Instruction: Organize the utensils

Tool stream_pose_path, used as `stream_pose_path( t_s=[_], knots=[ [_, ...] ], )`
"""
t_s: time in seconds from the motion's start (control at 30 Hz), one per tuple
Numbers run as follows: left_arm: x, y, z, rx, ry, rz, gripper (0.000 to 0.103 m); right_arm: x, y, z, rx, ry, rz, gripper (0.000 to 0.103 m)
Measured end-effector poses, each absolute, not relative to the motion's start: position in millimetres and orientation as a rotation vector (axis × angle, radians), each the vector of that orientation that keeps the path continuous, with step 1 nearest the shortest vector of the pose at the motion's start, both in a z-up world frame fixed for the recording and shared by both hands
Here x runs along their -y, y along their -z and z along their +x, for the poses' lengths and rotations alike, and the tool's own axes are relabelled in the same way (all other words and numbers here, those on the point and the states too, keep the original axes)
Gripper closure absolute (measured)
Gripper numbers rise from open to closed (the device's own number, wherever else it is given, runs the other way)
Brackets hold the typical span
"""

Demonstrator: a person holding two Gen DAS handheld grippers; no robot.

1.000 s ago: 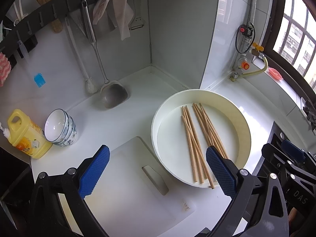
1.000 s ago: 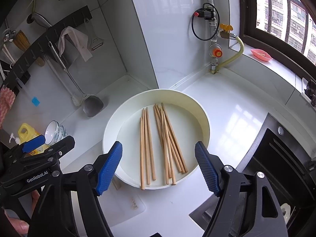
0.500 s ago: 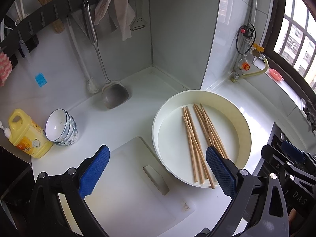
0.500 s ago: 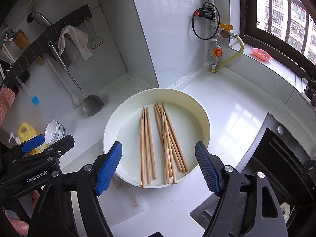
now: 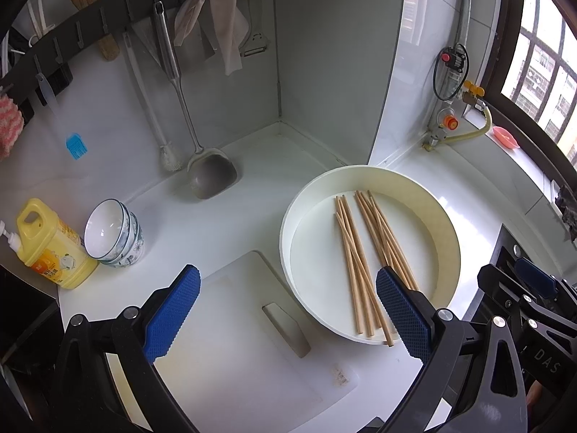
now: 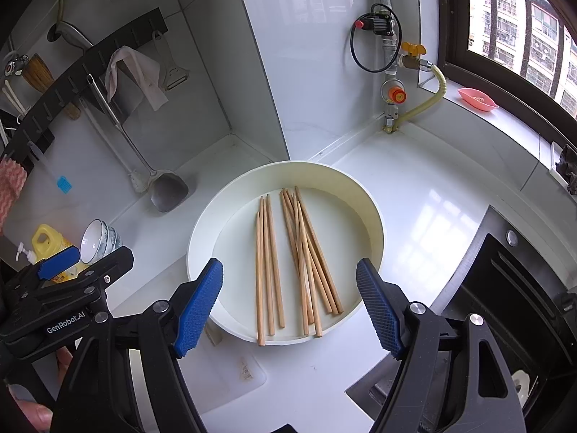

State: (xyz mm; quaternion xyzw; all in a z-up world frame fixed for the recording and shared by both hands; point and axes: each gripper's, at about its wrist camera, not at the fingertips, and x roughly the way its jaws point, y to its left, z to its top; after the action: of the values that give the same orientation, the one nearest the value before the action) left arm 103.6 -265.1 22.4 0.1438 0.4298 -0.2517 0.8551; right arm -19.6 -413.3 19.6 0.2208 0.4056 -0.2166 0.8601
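Observation:
Several wooden chopsticks (image 6: pixel 288 259) lie loose in a round cream basin (image 6: pixel 371 216) on the white counter; they also show in the left wrist view (image 5: pixel 364 249), inside the basin (image 5: pixel 450 231). My right gripper (image 6: pixel 288 306) is open and empty, held above the basin's near rim. My left gripper (image 5: pixel 286 310) is open and empty, above the cutting board, left of the basin. A black wall rail (image 5: pixel 108 11) holds a ladle (image 5: pixel 212 176), a brush, a cloth and a peeler.
A white cutting board (image 5: pixel 234 342) lies at the near left. Stacked bowls (image 5: pixel 111 231) and a yellow soap bottle (image 5: pixel 47 245) stand at the left. A black stove (image 6: pixel 505 306) is at the right. Gas valve and hose (image 6: pixel 396 93) sit at the back.
Both grippers have barely shifted; the views are almost the same. Nothing was taken hold of or let go.

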Motion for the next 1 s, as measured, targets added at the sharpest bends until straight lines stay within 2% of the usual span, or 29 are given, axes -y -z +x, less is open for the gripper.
stream_pose_path(
  t_s=[1.0],
  knots=[
    [269.7, -22.6, 99.1, -0.898, 0.517, 0.329, 0.006, 412.7, -22.0, -16.4, -0.855, 0.457, 0.457, 0.03]
  ],
)
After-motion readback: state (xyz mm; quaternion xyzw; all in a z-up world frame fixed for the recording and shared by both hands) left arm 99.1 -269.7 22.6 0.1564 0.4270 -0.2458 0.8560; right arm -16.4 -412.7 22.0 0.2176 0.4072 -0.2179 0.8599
